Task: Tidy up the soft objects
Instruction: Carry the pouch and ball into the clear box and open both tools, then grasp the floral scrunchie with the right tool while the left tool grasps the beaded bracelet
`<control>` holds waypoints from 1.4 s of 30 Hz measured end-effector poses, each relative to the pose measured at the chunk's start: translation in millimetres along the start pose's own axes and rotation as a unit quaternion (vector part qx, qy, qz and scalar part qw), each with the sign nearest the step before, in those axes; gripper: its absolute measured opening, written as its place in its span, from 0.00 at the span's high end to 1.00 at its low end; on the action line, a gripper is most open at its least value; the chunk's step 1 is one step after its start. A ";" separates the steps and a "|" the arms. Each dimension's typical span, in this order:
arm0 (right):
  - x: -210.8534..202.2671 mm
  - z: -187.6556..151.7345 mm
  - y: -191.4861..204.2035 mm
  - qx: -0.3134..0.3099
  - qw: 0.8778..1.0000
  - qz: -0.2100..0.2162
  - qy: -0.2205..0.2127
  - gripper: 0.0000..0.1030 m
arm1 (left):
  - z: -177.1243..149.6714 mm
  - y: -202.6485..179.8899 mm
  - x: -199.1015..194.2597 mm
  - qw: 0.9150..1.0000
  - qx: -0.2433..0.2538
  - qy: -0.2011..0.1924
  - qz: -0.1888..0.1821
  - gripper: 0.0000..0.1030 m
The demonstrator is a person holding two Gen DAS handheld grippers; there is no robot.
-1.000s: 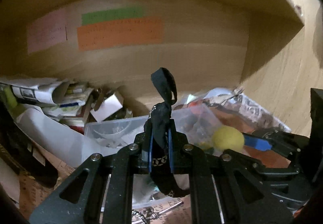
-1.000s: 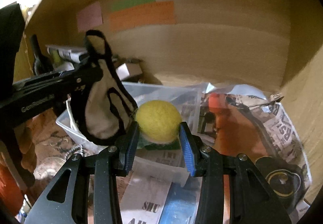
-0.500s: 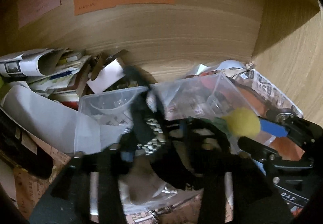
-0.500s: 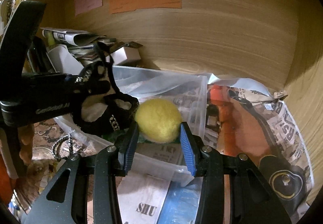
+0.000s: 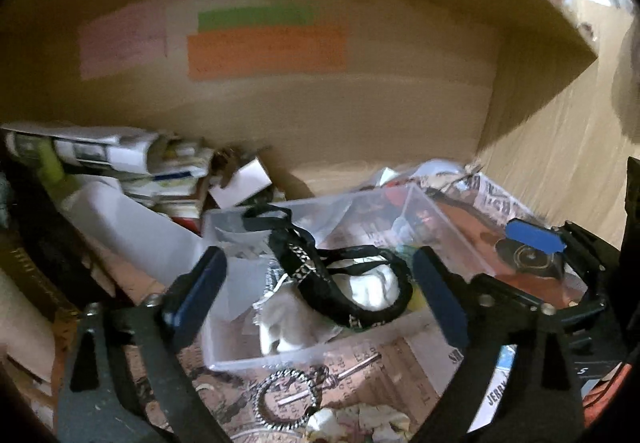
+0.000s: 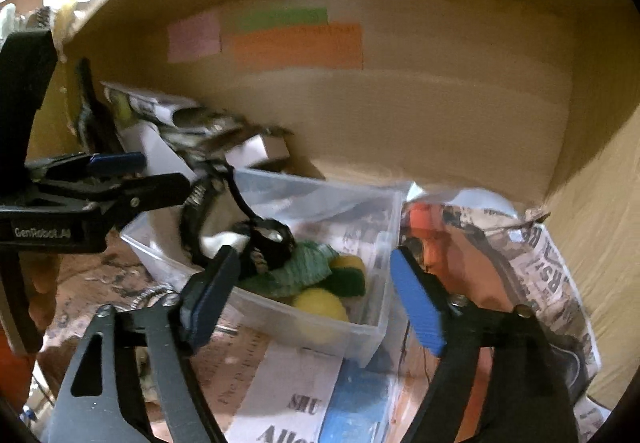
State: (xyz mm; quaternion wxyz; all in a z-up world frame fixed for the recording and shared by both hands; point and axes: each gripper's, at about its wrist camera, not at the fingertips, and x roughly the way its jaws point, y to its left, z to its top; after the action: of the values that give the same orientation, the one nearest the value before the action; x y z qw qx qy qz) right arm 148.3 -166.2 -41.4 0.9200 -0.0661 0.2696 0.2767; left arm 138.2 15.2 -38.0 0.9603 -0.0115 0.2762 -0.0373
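A clear plastic bin (image 5: 280, 357) (image 6: 372, 331) sits on newspaper inside a wooden cubby. A black-and-white cloth pouch with a chain strap (image 5: 344, 283) (image 6: 264, 239) lies in the bin. A yellow felt ball (image 6: 320, 305) lies in the bin's near corner beside a green knit piece (image 6: 300, 271). My left gripper (image 5: 320, 295) is open and empty just in front of the bin, above the pouch. My right gripper (image 6: 312, 295) is open and empty, its jaws standing either side of the bin's near end, over the ball.
Rolled newspapers and a small white box (image 5: 240, 183) are piled at the back left. Newspaper (image 6: 540, 263) covers the floor at the right. A chain ring (image 5: 288, 399) lies before the bin. Coloured notes (image 5: 264, 51) are stuck on the back wall.
Both grippers have opened. The pouch dropped from my left gripper into the bin, and the yellow ball dropped from my right gripper into the bin. Both grippers have pulled back a little.
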 end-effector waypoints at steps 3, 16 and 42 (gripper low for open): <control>-12.3 0.7 7.2 -0.002 1.000 0.011 -0.012 0.13 | -4.6 1.8 -19.0 1.000 0.003 -0.014 0.003 0.01; 0.4 -39.7 45.1 0.019 0.996 0.070 0.050 0.01 | -71.8 21.7 -54.6 0.999 -0.015 0.022 0.024 0.00; 48.0 -85.0 85.5 -0.030 0.980 0.109 0.165 0.81 | -131.0 46.4 -2.7 0.986 -0.067 0.149 0.024 0.00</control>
State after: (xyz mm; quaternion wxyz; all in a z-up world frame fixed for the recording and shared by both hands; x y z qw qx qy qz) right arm 96.3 -94.8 -136.5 0.8246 -0.1089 0.4153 0.3684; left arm 69.4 61.5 -149.5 0.9061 -0.0635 0.4183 0.0034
